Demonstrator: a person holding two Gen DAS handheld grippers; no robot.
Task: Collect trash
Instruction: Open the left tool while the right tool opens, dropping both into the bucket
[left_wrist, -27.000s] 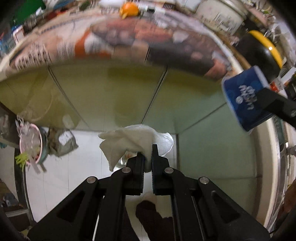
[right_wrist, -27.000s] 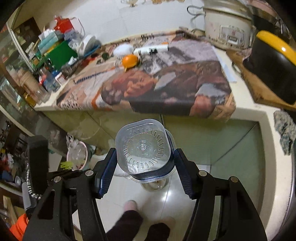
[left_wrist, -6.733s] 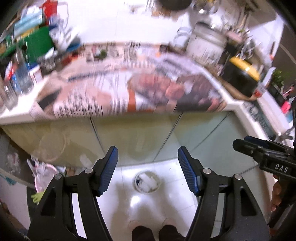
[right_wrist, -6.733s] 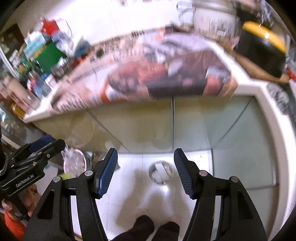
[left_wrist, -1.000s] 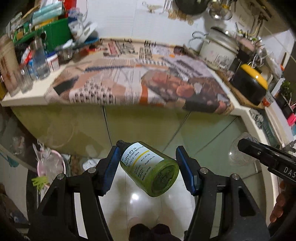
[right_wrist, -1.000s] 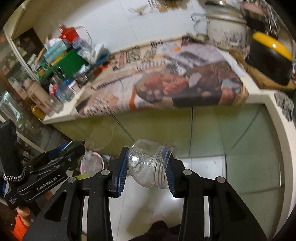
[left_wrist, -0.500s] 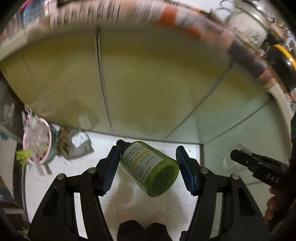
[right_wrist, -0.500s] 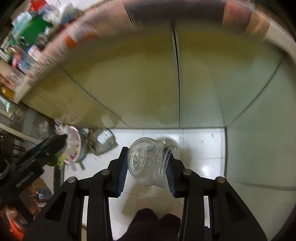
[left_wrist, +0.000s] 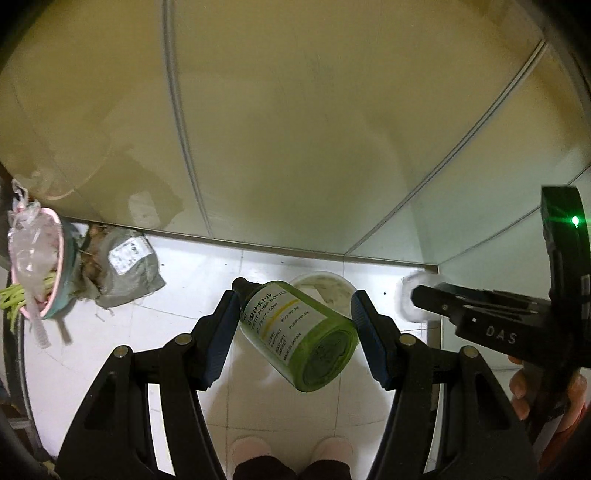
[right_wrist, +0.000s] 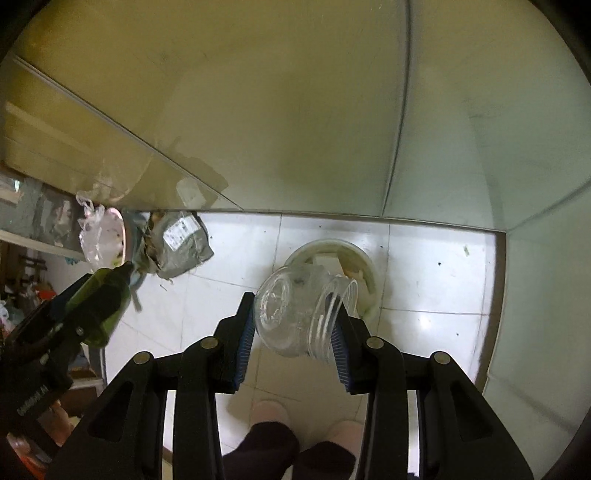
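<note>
**A:** Why were both grippers tipped down over the white bin (right_wrist: 364, 258) on the floor?

**B:** To drop trash in. The left gripper (left_wrist: 293, 332) clamped the green pump bottle (left_wrist: 295, 332); the right gripper (right_wrist: 297, 328) was loosening around the clear jar (right_wrist: 295, 314), directly above the bin.

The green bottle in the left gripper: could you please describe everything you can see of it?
The green bottle is small, translucent green plastic, with a black cap and a white label with a yellow stripe reading "PETIT PUMP BOTTLE". It lies tilted, cap up-left, base toward the camera, clamped between the left gripper's blue pads, above the white tiled floor and in front of the round bin. Whether it holds liquid is unclear.
</note>
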